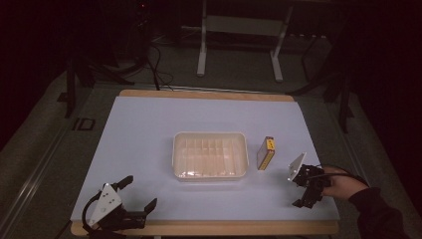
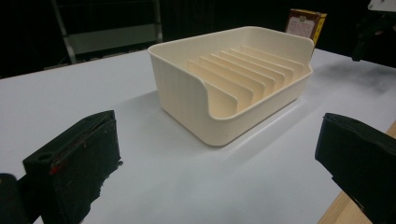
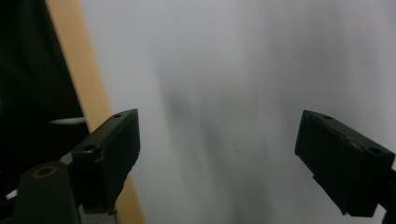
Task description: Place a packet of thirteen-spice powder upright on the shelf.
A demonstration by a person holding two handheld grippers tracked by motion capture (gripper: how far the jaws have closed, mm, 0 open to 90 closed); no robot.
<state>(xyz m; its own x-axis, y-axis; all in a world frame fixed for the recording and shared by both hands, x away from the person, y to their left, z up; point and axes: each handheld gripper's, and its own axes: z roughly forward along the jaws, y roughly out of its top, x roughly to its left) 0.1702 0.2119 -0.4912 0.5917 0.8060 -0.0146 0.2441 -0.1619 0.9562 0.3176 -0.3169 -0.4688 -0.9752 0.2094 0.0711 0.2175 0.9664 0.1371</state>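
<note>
- Counter (image 1: 149, 129): pale white sheet over a light wood top; wood strip shows along the near and far edges.
- Room is dark. Behind the counter there's grey floor, a white metal frame (image 1: 239, 35) on two legs, and loose black cables (image 1: 154, 64).
- Cream tray (image 1: 210, 156) sits about mid-counter, ribbed dividers inside. Long axis runs left-right in the high view; ribs run across it.
- In the left gripper view the tray has one corner toward the camera, low cut-out wall on the near short end.
- Small box (image 1: 266, 153), brown with yellow edge, is just right of the tray, not touching it. It stands on a long edge, long axis running near-to-far, roughly square to the tray's long axis.
- Left gripper (image 1: 141, 193): resting on the counter near-left of the tray, well apart from it, jaws spread wide, nothing between them, aimed toward the tray.
- Right gripper (image 1: 309, 191): near-right of the tray, past the box, held by a hand (image 1: 343, 184) in a dark sleeve. Jaws apart, empty, looking at bare sheet near the counter edge.
</note>
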